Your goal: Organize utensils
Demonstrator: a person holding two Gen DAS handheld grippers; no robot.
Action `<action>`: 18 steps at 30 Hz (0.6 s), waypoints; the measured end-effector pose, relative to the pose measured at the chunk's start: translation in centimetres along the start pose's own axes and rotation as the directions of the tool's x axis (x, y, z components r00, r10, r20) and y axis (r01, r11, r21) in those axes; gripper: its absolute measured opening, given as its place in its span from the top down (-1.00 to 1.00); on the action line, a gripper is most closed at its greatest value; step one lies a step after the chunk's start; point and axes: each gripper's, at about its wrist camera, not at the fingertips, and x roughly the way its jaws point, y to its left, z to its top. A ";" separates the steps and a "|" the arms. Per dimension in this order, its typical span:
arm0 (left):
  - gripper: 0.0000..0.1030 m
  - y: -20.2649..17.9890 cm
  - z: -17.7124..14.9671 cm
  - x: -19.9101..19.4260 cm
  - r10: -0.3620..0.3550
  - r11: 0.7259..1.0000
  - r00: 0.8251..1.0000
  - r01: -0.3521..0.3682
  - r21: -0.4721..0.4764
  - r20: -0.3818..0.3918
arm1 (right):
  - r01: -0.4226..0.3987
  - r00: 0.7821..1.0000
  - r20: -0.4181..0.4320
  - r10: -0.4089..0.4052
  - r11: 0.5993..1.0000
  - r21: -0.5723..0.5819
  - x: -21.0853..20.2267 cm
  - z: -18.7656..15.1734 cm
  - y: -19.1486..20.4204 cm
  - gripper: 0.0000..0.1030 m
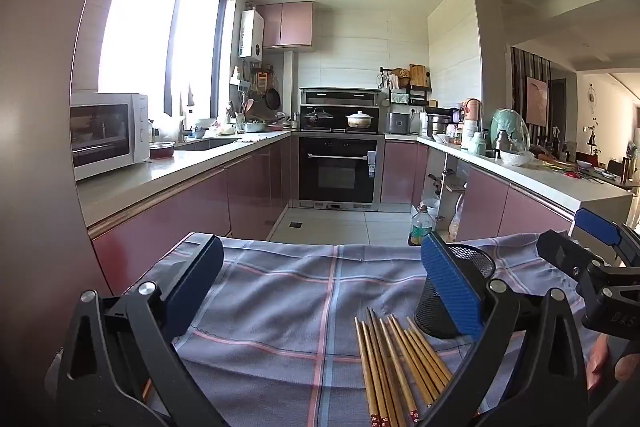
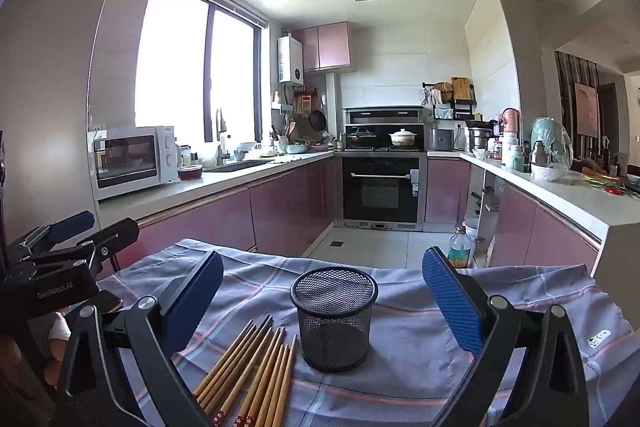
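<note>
Both grippers, left gripper (image 1: 322, 285) and right gripper (image 2: 322, 293), spread wide, empty. Chopsticks (image 2: 250, 373) bundled tight beside mesh cup (image 2: 335, 319): pinch risks scattering several; light cup may tip on wrinkled cloth (image 2: 404, 359).

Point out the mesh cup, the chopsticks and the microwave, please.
mesh cup (image 2: 334, 323), right wrist view, front wall.
chopsticks (image 2: 256, 367), right wrist view, mid-shafts of the bundle.
microwave (image 2: 134, 161), right wrist view, glass door.

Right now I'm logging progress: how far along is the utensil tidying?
Done: nothing; the mesh cup stands upright and looks empty. In hand: nothing; left claw and right claw are both open. Left: all the chopsticks, lying loose on the checked cloth beside the cup.
</note>
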 end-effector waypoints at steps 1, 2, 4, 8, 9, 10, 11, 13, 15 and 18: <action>-0.89 0.0 0.0 0.0 0.001 1.000 1.000 -0.001 -0.001 0.000 | -0.001 1.000 -0.001 0.001 1.000 0.001 0.0 0.0 0.1 -0.87; -0.89 0.1 0.0 0.0 0.003 1.000 1.000 -0.003 -0.003 0.001 | -0.004 1.000 -0.003 0.004 1.000 0.000 0.0 0.0 0.2 -0.87; -0.89 0.3 0.0 -0.1 0.010 1.000 1.000 -0.010 -0.006 0.003 | -0.005 1.000 -0.003 0.005 1.000 -0.001 0.0 0.1 0.4 -0.87; -0.89 -0.7 -0.1 0.3 -0.002 1.000 1.000 0.002 0.010 -0.005 | -0.012 1.000 0.001 0.012 1.000 0.011 -0.3 0.0 0.0 -0.87; -0.89 -0.8 -0.1 0.3 -0.001 1.000 1.000 0.001 0.010 -0.004 | -0.014 1.000 0.002 0.014 1.000 0.010 -0.4 0.0 -0.1 -0.87; -0.89 -0.5 0.0 0.2 -0.005 1.000 1.000 0.005 0.011 -0.005 | -0.011 1.000 -0.002 0.011 1.000 0.006 -0.2 -0.1 0.1 -0.87; -0.89 -0.5 0.0 0.2 -0.003 1.000 1.000 0.003 0.011 -0.004 | -0.008 1.000 -0.006 0.008 1.000 0.001 0.2 -0.1 0.4 -0.87; -0.89 -0.5 0.0 0.3 -0.001 1.000 1.000 0.001 0.008 -0.004 | -0.009 1.000 -0.002 0.009 1.000 -0.003 0.2 -0.1 0.5 -0.87; -0.89 -0.7 0.0 -0.2 -0.009 1.000 1.000 0.009 0.012 -0.001 | -0.011 1.000 0.001 0.011 1.000 -0.004 0.3 -0.1 0.6 -0.87; -0.89 -1.0 0.0 -0.1 -0.009 1.000 1.000 0.009 0.011 0.001 | -0.012 1.000 0.007 0.012 1.000 -0.003 0.2 -0.2 0.6 -0.87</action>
